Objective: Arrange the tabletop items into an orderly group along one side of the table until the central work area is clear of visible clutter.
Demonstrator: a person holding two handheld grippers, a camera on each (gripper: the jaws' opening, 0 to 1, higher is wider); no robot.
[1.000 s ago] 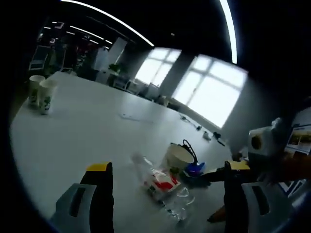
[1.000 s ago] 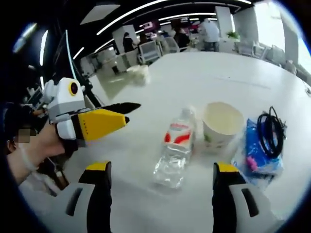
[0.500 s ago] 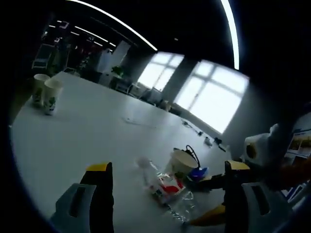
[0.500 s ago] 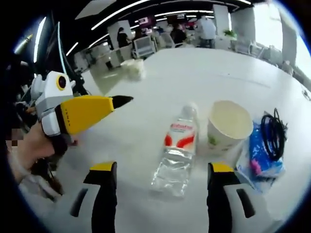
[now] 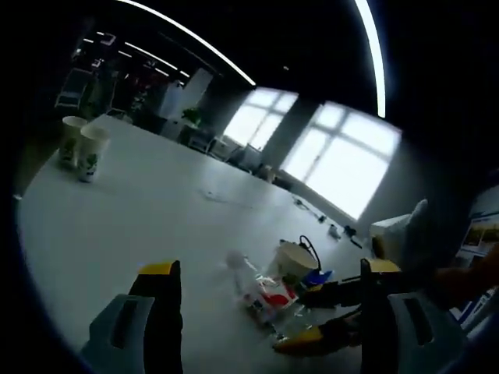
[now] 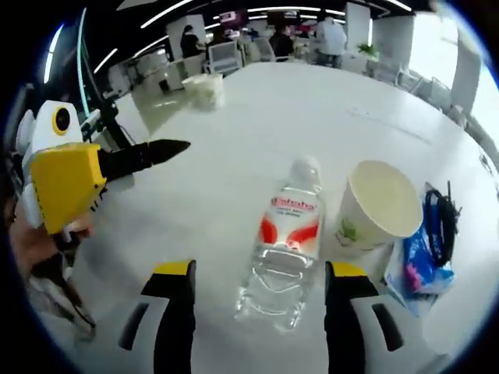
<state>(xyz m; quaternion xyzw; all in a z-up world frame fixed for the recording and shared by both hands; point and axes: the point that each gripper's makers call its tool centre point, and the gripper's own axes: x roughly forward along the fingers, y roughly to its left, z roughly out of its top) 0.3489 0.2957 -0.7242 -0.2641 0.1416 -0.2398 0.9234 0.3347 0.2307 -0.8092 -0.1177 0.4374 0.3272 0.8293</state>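
Note:
A clear plastic water bottle (image 6: 292, 214) with a red-and-white label lies on its side on the white table (image 6: 257, 117). My right gripper (image 6: 259, 269) is open, and the bottle's base lies between its jaws without touching either. Beside the bottle stands an empty paper cup (image 6: 380, 204), then a blue packet (image 6: 421, 269) with a coiled black cable (image 6: 441, 222) on it. My left gripper (image 6: 160, 150) hovers off to the left, apart from the bottle. In the left gripper view my left gripper (image 5: 270, 267) is open, with the bottle (image 5: 261, 294), cup (image 5: 292, 259) and right gripper (image 5: 292, 319) ahead.
Two paper cups (image 5: 82, 148) stand at the table's far corner, seen as pale cups (image 6: 204, 87) in the right gripper view. Small dark items (image 5: 339, 226) lie near the window-side edge. People (image 6: 331, 39) and chairs are beyond the table. A wide bare tabletop stretches between the groups.
My right gripper has moved forward so that its jaws now straddle the bottle's base, and they stand slightly closer together. The left gripper stays off to the side, open.

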